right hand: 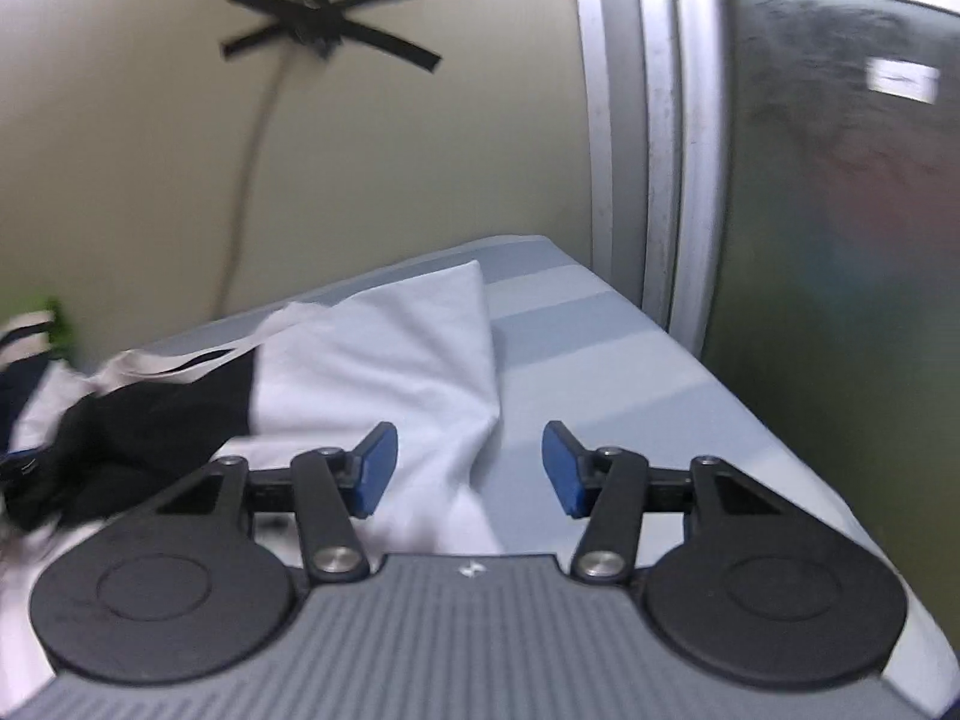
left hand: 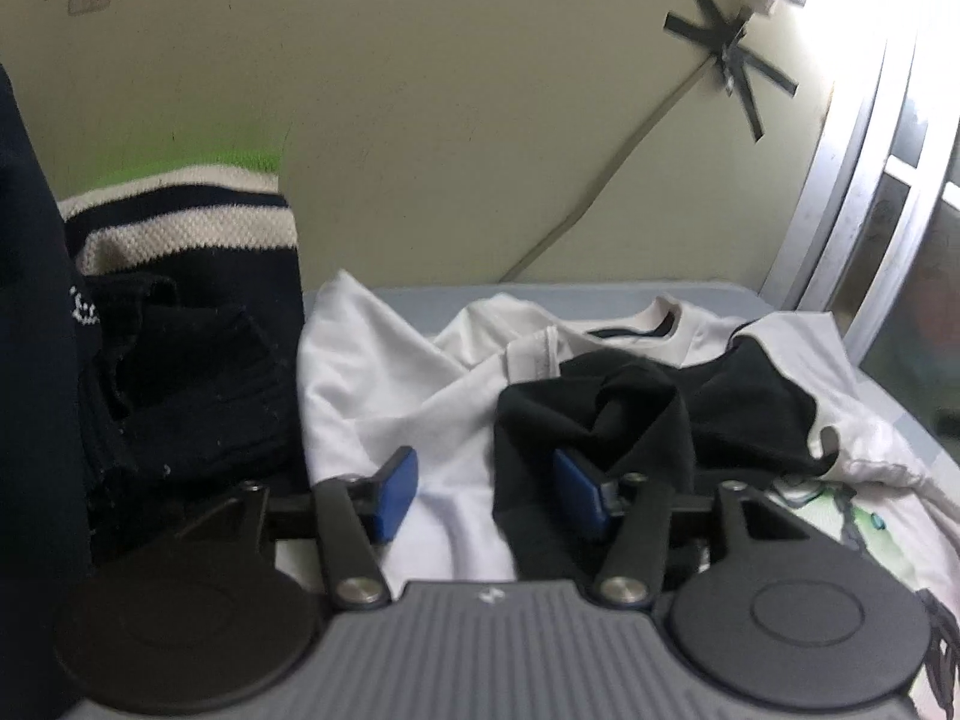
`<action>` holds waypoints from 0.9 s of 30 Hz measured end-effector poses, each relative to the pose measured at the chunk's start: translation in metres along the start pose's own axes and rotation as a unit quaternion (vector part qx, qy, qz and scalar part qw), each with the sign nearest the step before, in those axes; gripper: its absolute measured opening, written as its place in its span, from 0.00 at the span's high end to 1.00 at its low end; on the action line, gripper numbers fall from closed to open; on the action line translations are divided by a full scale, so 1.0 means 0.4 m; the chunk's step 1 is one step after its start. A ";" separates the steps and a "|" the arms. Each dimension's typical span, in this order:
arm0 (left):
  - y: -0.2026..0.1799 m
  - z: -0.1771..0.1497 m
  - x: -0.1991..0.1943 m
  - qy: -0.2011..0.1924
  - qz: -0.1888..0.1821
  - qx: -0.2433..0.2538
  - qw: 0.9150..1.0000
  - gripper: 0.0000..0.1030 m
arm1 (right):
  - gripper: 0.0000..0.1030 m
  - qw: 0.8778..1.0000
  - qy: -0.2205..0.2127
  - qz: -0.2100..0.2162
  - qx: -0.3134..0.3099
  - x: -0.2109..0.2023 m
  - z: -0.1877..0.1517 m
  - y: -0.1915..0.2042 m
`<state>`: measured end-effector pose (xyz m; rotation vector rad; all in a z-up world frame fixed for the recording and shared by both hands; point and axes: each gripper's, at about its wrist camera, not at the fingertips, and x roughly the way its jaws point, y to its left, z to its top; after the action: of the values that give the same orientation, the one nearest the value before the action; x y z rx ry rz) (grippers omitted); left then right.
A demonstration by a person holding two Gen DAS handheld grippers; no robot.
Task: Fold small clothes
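Step in hand: reaching for the crumpled white shirt [left hand: 384, 372] on the desk [right hand: 600, 324]. Both my grippers, left [left hand: 485, 489] and right [right hand: 469, 468], hover released, grasping nothing. Next I need each on a shirt edge.

So I counted one white shirt [left hand: 384, 372] spread at the centre, one black garment [left hand: 606, 420] bunched on it toward 3 o'clock, and one stack of dark clothes [left hand: 192, 360] at 9 o'clock. There were two grippers total, each with two blue pads [right hand: 375, 468].
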<state>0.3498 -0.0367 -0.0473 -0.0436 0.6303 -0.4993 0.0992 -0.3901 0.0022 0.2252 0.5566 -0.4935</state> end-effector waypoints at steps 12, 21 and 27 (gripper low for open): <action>-0.019 -0.068 -0.118 -0.013 0.017 0.024 0.999 0.45 | 0.56 0.999 -0.019 -0.044 0.010 -0.369 -0.260 -0.209; -0.050 -0.280 -0.530 -0.021 -0.033 0.081 0.996 0.38 | 0.56 0.994 -0.067 -0.011 0.090 -0.598 -0.347 -0.431; -0.030 -0.428 -0.726 0.017 -0.072 -0.001 0.997 0.38 | 0.54 0.995 0.011 0.098 0.032 -0.510 -0.435 -0.384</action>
<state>0.0445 0.1051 -0.0230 -0.0838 0.6650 -0.6401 -0.2068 -0.3854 -0.0400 0.3426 0.5349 -0.3188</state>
